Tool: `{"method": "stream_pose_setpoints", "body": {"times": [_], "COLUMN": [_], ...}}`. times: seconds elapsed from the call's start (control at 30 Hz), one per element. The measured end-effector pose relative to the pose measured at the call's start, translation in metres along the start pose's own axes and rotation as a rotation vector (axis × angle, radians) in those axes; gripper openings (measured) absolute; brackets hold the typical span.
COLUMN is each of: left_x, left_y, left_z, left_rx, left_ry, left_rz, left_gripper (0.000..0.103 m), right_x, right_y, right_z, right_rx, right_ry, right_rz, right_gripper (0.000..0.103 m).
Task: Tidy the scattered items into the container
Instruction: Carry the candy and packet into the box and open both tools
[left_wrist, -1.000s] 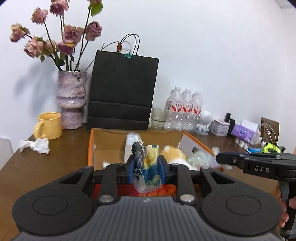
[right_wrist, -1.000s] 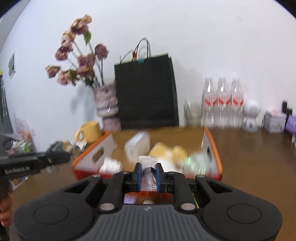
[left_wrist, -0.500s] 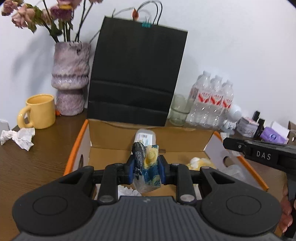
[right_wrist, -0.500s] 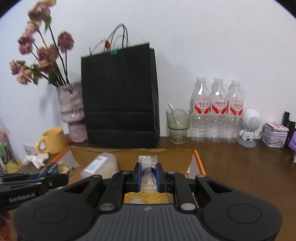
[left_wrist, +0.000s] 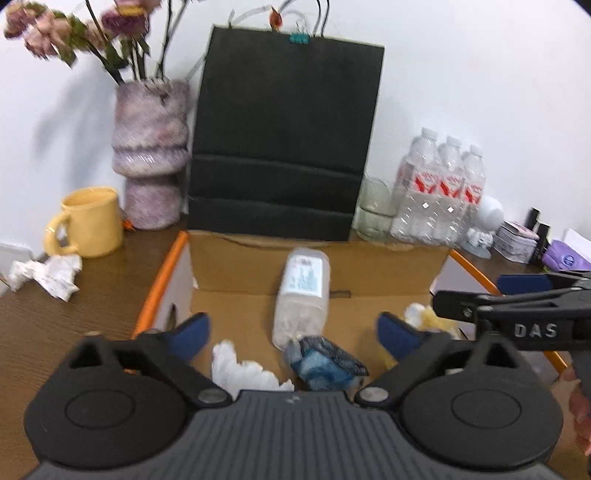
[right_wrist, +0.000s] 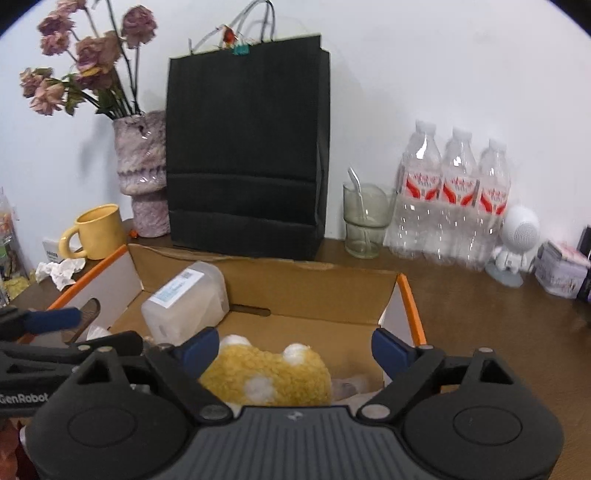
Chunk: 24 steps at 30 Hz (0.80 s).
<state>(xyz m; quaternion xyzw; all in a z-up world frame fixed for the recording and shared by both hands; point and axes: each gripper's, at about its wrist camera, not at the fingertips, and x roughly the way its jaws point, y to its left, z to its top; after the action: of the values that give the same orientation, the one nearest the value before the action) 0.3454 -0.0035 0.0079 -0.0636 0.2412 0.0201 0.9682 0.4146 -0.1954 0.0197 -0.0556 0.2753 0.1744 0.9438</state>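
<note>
An open cardboard box (left_wrist: 162, 277) with orange edges sits just below both grippers. My left gripper (left_wrist: 294, 332) hangs over it with its jaws opening wide. A blue and black snack packet (left_wrist: 325, 363) lies loose beneath them, touching neither pad, beside white tissue (left_wrist: 240, 369) and a clear plastic container (left_wrist: 303, 295). My right gripper (right_wrist: 295, 347) is also opening over the box (right_wrist: 412, 306), with nothing between its pads. A yellow plush toy (right_wrist: 266, 373) lies under it. The small clear sachet it held is not clearly visible.
Behind the box stand a black paper bag (left_wrist: 284, 140), a flower vase (left_wrist: 149, 155) and a yellow mug (left_wrist: 90, 221). Crumpled paper (left_wrist: 48, 271) lies at the left. A glass (right_wrist: 364, 221), three water bottles (right_wrist: 454, 206), a white figurine (right_wrist: 517, 240) and small tins fill the right.
Both grippers moved forward over the box, then went from shut to wide open. The snack packet dropped out of the left jaws into the box. The clear sachet left the right jaws.
</note>
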Motion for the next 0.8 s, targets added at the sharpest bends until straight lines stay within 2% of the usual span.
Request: {"method": "stream_pose_setpoints", "body": {"times": [0.03, 0.1, 0.57, 0.8], "left_x": [-0.003, -0.007, -0.012, -0.041], "left_y": [0.0, 0.0, 0.0, 0.001], "left_z": [0.002, 0.005, 0.008, 0.019], "left_rx": [-0.005, -0.015, -0.024, -0.046], "left_ry": [-0.01, -0.019, -0.015, -0.074], "left_rz": [0.007, 0.012, 0.012, -0.041], "left_gripper": [0.103, 0.103, 0.103, 0.103], "right_x": [-0.002, -0.006, -0.011, -0.042], "right_y": [-0.001, -0.002, -0.003, -0.008], "right_z": [0.001, 0.003, 0.006, 0.012], "right_rx": [0.006, 0.016, 0.015, 0.031], "right_ry": [0.001, 0.0, 0.005, -0.043], "right_rz": [-0.001, -0.012, -0.016, 0.025], "right_gripper": [0.099, 0.103, 0.103, 0.103]}}
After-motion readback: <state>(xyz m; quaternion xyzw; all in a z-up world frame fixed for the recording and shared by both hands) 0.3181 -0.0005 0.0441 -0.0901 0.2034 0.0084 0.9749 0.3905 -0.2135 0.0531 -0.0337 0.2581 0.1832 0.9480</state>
